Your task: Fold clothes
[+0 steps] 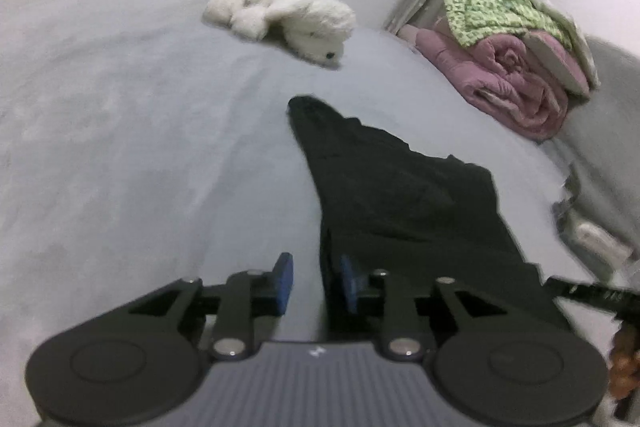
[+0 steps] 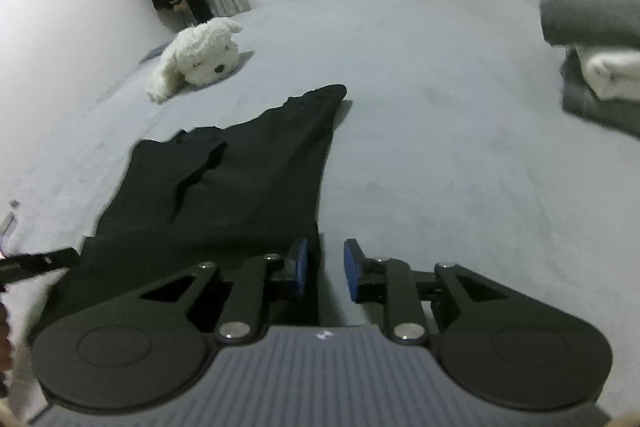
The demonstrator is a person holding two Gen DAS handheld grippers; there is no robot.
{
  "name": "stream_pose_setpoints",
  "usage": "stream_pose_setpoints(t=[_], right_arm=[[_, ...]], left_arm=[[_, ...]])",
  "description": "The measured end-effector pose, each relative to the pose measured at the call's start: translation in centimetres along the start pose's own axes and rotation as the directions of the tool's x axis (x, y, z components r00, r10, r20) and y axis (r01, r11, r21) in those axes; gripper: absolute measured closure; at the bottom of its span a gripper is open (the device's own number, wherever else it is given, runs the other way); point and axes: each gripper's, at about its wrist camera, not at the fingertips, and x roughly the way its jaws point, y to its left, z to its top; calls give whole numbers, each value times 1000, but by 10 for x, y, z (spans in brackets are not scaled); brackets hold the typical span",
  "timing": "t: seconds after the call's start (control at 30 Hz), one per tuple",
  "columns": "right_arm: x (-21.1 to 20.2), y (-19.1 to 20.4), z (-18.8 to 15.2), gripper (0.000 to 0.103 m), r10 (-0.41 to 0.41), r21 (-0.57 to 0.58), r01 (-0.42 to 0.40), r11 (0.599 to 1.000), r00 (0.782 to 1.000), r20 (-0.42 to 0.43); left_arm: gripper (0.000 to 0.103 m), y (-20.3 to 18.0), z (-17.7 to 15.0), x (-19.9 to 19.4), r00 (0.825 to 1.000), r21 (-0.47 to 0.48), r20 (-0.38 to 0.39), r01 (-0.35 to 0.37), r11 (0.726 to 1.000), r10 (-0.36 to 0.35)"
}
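Observation:
A black garment lies spread on the grey bed sheet, narrowing to a point toward the far side. My left gripper is open at the garment's near left edge, with the right blue pad over the cloth. In the right wrist view the same garment lies left of centre. My right gripper is open at the garment's near right edge, its left blue pad over the cloth.
A white plush dog lies further back on the bed, also in the right wrist view. A pink quilt with green cloth on top sits at the right. Folded grey and white clothes are stacked at the right.

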Motion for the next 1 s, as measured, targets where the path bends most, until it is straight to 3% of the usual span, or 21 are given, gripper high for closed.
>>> stream_pose_setpoints(t=[0.1, 0.27, 0.37, 0.43, 0.47, 0.57, 0.67, 0.8, 0.9, 0.93, 1.0], right_arm=[[-10, -20, -3, 70, 88, 117, -80, 990, 994, -68], [-26, -59, -14, 64, 267, 338, -200, 920, 950, -165], [-34, -76, -22, 61, 353, 441, -242, 864, 916, -189], [-36, -82, -28, 58, 397, 491, -259, 832, 896, -200], [-37, -83, -29, 57, 406, 498, -262, 827, 891, -204], [-35, -71, -27, 55, 390, 457, -254, 853, 891, -232], [-31, -57, -25, 55, 375, 412, -250, 876, 890, -258], [-16, -41, -26, 53, 397, 381, -278, 882, 874, -281], [-8, -32, -28, 53, 410, 376, -293, 879, 868, -281], [-6, -32, -28, 55, 414, 381, -296, 876, 867, -277], [-4, -33, -32, 71, 411, 404, -285, 869, 870, -271]], left_arm=[[64, 25, 1, -8, 993, -140, -73, 81, 987, -91], [56, 65, -7, -18, 948, -348, -155, 211, 913, -279], [45, 78, -18, -16, 891, -433, -204, 290, 853, -407], [43, 78, -24, -12, 854, -460, -241, 318, 829, -461], [43, 76, -26, -10, 844, -457, -256, 324, 828, -471], [39, 61, -30, -4, 839, -426, -286, 322, 845, -463], [34, 50, -31, 3, 826, -422, -289, 344, 839, -484], [34, 32, -32, 15, 814, -396, -305, 363, 843, -494], [36, 24, -32, 17, 818, -391, -296, 367, 844, -493], [39, 22, -33, 18, 820, -389, -292, 368, 844, -492], [57, 25, -36, 15, 833, -393, -285, 350, 851, -474]])
